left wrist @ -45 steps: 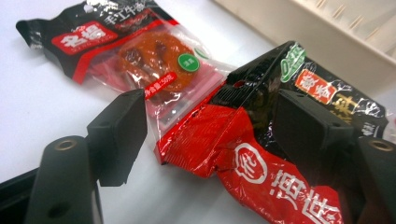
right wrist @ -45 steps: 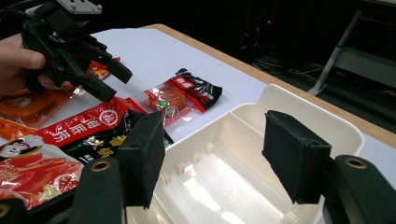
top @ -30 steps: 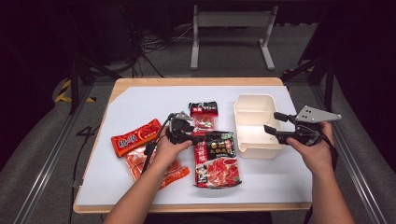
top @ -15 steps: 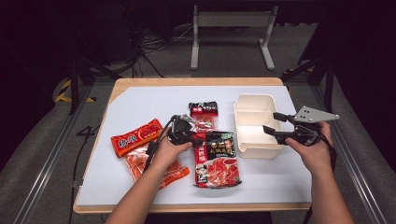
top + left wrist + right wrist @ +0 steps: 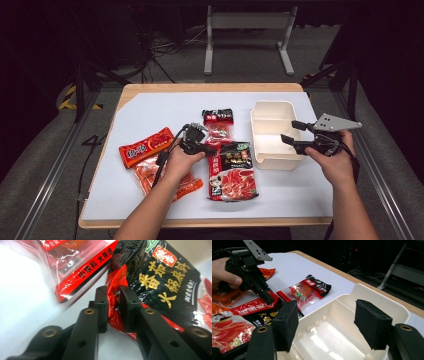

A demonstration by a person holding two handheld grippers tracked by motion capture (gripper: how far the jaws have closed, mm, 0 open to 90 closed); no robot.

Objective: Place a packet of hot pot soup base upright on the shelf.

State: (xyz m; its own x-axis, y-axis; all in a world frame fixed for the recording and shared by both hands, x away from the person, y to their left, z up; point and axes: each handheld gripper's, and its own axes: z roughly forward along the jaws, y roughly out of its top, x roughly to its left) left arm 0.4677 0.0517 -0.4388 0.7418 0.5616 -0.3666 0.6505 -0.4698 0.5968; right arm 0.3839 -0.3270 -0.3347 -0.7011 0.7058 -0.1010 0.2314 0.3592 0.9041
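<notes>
Near the middle of the bench (image 5: 150, 107), toward its front edge, lies a black and red sauce packet (image 5: 231, 170) with gold lettering and a picture of tomatoes; its glossy film is crinkled. The left gripper (image 5: 113, 305) has its fingers (image 5: 101, 307) narrowed onto the packet's red upper left corner, which sits pinched between the two pads. In the high view that gripper (image 5: 199, 146) rests at the packet's top left edge, held in the person's left hand (image 5: 179, 162).

Just behind the packet lies a smaller clear pouch (image 5: 218, 123) with a black and red header and a red block inside, flat on the bench. Left of the hand are an orange-red packet (image 5: 146, 146) and a clear bag of red sausages (image 5: 150, 176) partly under the forearm.

Toward the right edge stands a white two-part plastic tray (image 5: 272, 152); both parts are bare inside. The right gripper (image 5: 327, 322) hovers at the tray's near right side with its fingers (image 5: 287, 323) spread wide, gripping nothing, its pads above the tray's nearer compartment.
</notes>
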